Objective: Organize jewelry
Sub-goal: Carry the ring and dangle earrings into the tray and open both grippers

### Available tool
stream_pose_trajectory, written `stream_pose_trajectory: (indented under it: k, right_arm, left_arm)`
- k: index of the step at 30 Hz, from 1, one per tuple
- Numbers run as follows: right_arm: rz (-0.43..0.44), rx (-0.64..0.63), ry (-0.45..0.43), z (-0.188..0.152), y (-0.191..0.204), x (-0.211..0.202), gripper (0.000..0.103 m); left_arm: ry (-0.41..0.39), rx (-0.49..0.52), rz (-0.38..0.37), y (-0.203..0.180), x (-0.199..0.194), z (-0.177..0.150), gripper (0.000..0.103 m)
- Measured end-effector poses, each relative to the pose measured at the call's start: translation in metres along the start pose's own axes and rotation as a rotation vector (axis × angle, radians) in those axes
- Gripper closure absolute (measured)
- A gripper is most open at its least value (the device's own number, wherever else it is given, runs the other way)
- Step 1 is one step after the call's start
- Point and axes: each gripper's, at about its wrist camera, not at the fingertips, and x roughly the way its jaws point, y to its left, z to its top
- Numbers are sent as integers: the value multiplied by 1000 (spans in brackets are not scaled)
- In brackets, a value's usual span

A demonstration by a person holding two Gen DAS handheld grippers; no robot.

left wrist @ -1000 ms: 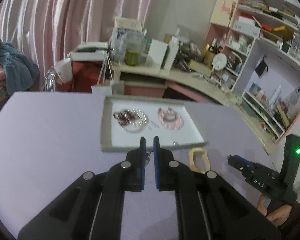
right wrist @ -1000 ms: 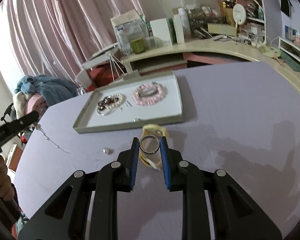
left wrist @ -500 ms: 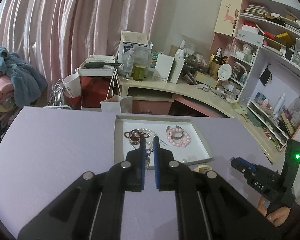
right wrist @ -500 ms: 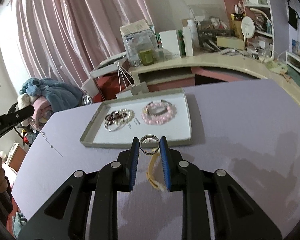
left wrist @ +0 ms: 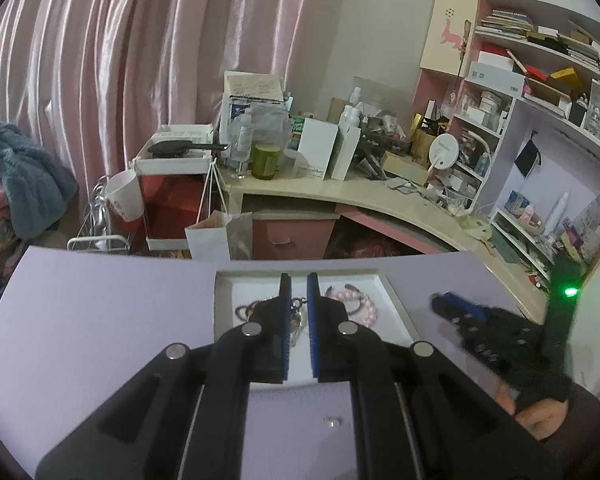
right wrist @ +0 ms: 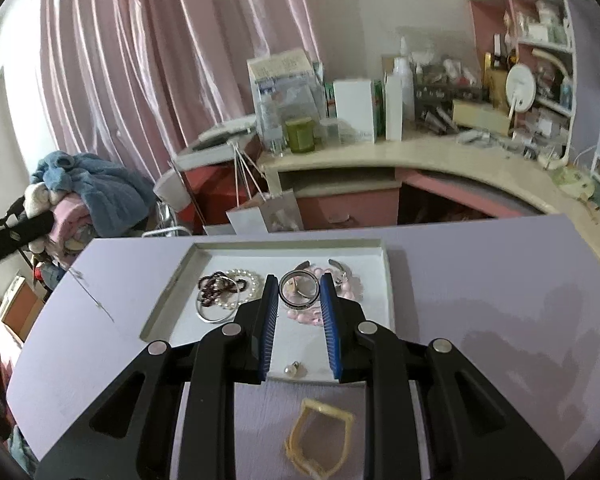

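Note:
My left gripper [left wrist: 299, 280] is shut on a thin chain necklace [left wrist: 297, 322], whose clasp shows between the blue pads. It hangs over the grey tray [left wrist: 400, 308]. The right wrist view shows that gripper [right wrist: 40, 222] at the far left, the chain [right wrist: 92, 300] dangling beneath. My right gripper [right wrist: 299, 278] is shut on a silver ring-shaped bangle [right wrist: 299, 289] above the tray [right wrist: 288, 245]. In the tray lie a pink bead bracelet [right wrist: 350, 286], pearl and dark bead bracelets [right wrist: 224, 288] and a small pearl piece [right wrist: 294, 368]. The right gripper [left wrist: 440, 300] also shows from the left wrist.
A yellow band [right wrist: 320, 440] lies on the purple table in front of the tray, under my right gripper. A small stud [left wrist: 333, 422] sits on the table under the left one. Beyond the table stand a cluttered desk [right wrist: 420, 152], shelves and a pink curtain.
Both grippers have moved forward and up, from in front of the tray to over it. The yellow band is now behind the right fingertips. Both grips are unchanged.

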Motion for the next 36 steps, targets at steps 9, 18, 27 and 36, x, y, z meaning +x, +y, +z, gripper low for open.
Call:
stream_pose_trajectory:
  k: [9, 18, 27, 36]
  right_arm:
    - [1, -16, 93, -6, 0, 44, 80]
    - [-28, 71, 75, -7, -24, 35, 79]
    - [-69, 130, 81, -13, -47, 29, 78]
    - [-59, 125, 84, -18, -45, 25, 78]
  left_arm:
    - [12, 31, -4, -1, 29, 14, 95]
    - [45, 37, -20, -1, 50, 13, 95]
    - [71, 40, -24, -4, 60, 8, 95]
    - [84, 29, -16, -5, 76, 11, 94]
